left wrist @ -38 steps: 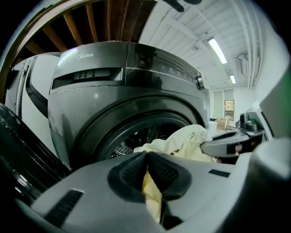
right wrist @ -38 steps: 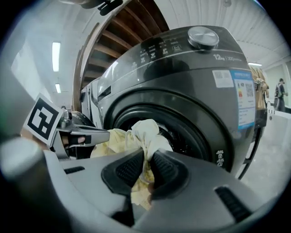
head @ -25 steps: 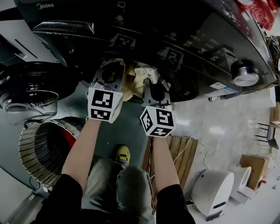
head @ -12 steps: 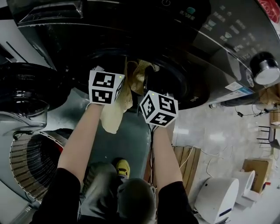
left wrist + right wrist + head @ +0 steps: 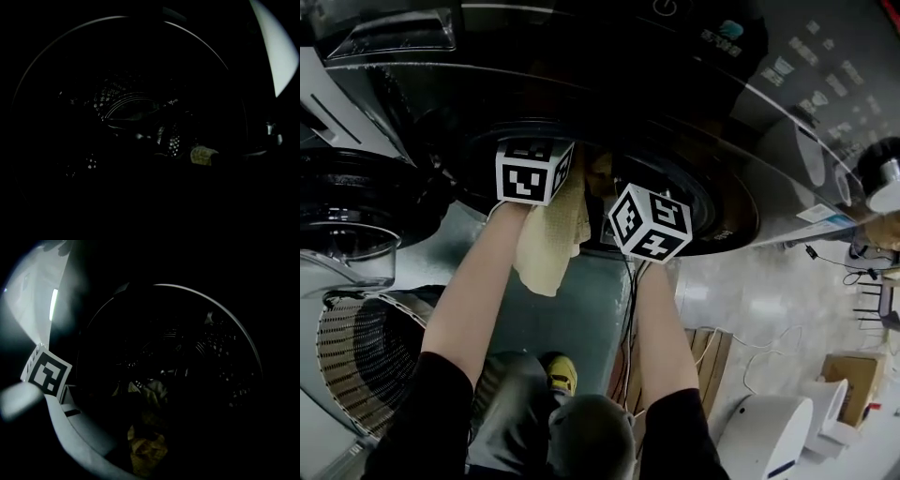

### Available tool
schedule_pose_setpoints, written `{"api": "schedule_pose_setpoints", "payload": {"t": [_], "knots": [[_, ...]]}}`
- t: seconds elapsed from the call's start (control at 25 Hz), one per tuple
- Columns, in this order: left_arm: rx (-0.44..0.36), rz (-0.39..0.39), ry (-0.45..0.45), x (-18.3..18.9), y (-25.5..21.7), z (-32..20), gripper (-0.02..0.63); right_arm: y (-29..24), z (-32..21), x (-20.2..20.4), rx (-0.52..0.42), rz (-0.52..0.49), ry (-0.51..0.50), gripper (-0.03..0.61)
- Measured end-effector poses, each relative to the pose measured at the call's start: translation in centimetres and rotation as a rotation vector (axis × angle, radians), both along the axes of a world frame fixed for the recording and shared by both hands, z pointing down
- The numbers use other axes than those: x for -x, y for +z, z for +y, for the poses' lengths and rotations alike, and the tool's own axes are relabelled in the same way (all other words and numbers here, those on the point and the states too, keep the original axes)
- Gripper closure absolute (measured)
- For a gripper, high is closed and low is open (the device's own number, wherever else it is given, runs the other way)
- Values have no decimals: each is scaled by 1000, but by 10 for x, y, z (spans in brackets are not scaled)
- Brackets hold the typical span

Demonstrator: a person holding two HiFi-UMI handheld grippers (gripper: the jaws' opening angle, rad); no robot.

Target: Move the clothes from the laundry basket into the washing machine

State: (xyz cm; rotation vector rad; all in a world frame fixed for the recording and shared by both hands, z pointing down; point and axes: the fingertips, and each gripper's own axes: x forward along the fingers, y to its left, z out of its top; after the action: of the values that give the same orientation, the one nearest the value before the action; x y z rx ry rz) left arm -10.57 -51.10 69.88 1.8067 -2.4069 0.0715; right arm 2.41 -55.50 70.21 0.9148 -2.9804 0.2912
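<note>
Head view shows the yellow cloth (image 5: pixel 551 246) at the washing machine (image 5: pixel 722 211) mouth, its tail hanging outside below the left gripper (image 5: pixel 534 169), whose jaws pinch it; the right gripper (image 5: pixel 649 220) jaws have just been opening, with cloth low between them. Best push the left deeper into the drum (image 5: pixel 136 105) before releasing, so the tail clears the rim. Darkness hides both sets of jaws in the gripper views

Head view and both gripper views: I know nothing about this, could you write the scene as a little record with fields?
Machine: dark washing machine, drum open
Left gripper: shut on yellow cloth, which hangs at the drum mouth
Right gripper: at the drum mouth, jaws have just been opening, yellow cloth between them
Basket: laundry basket, lower left of head view
</note>
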Motion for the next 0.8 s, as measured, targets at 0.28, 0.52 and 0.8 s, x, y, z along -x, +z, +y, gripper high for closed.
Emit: {"api": "schedule_pose_setpoints", "payload": {"t": [0.28, 0.52, 0.8], "knots": [[-13, -18, 71, -20, -10, 5, 356, -10, 16, -2, -20, -41, -13, 334], [-35, -41, 85, -38, -22, 26, 381, -20, 40, -16, -43, -32, -20, 350], [-26, -68, 73, -58, -24, 70, 603, -24, 65, -51, -53, -14, 21, 455]]}}
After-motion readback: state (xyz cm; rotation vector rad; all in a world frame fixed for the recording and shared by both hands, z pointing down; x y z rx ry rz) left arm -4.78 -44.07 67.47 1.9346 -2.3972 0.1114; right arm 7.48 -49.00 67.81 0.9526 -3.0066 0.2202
